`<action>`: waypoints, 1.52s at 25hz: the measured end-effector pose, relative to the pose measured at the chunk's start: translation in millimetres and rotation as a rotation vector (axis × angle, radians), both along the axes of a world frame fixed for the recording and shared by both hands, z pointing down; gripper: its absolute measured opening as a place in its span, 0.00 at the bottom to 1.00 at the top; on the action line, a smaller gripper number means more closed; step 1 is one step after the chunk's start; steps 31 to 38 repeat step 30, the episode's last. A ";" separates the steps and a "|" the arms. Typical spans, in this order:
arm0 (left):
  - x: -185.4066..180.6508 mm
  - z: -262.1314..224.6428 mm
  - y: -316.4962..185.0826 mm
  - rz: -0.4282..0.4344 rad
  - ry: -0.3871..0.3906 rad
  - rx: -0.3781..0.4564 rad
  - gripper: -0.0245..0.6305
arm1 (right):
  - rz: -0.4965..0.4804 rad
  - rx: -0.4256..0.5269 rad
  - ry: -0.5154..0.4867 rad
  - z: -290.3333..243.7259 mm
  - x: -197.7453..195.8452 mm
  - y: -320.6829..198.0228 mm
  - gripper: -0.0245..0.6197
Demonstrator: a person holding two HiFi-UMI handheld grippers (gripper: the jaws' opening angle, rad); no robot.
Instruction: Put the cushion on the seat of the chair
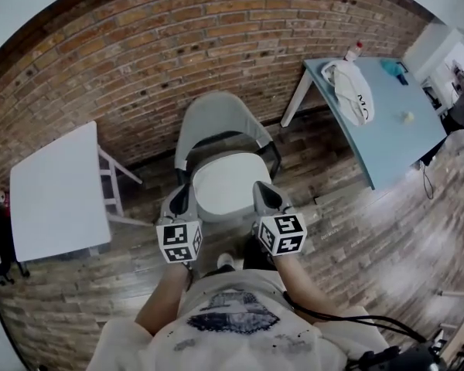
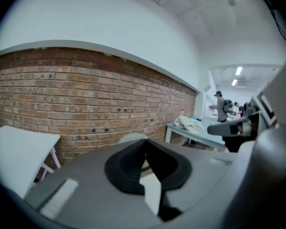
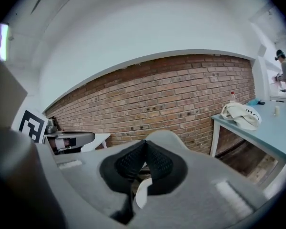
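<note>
Above the cushion (image 1: 230, 190) on the chair (image 1: 220, 116), left gripper (image 1: 178, 200) and right gripper (image 1: 267, 196) hang pressed together, empty.

The brown wooden floor (image 1: 356, 230) holds a grey plastic chair (image 1: 216, 122) in front of me, and a white soft cushion (image 1: 220, 188) lies on its seat. The light blue table (image 1: 387, 145) on my right carries a white cloth bag (image 1: 352, 91) and a small red-capped bottle (image 1: 354, 50). A white square table (image 1: 54, 192) stands on my left
</note>
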State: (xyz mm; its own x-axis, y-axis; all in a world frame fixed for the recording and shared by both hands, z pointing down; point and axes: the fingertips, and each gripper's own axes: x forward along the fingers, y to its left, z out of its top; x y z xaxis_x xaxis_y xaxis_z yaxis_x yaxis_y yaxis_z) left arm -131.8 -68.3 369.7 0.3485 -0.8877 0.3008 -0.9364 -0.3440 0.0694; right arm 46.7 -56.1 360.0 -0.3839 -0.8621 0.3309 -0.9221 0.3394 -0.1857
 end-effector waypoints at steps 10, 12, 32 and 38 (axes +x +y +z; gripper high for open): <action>7.7 -19.9 8.5 0.026 0.006 0.034 0.02 | -0.009 0.027 0.002 -20.2 -5.8 11.2 0.03; 5.1 -20.2 7.0 0.020 0.003 0.039 0.02 | -0.017 0.032 0.006 -20.7 -8.8 11.6 0.03; 20.1 -14.7 10.9 0.031 -0.011 0.022 0.02 | -0.009 0.028 0.001 -16.7 4.5 12.2 0.03; 20.1 -14.7 10.9 0.031 -0.011 0.022 0.02 | -0.009 0.028 0.001 -16.7 4.5 12.2 0.03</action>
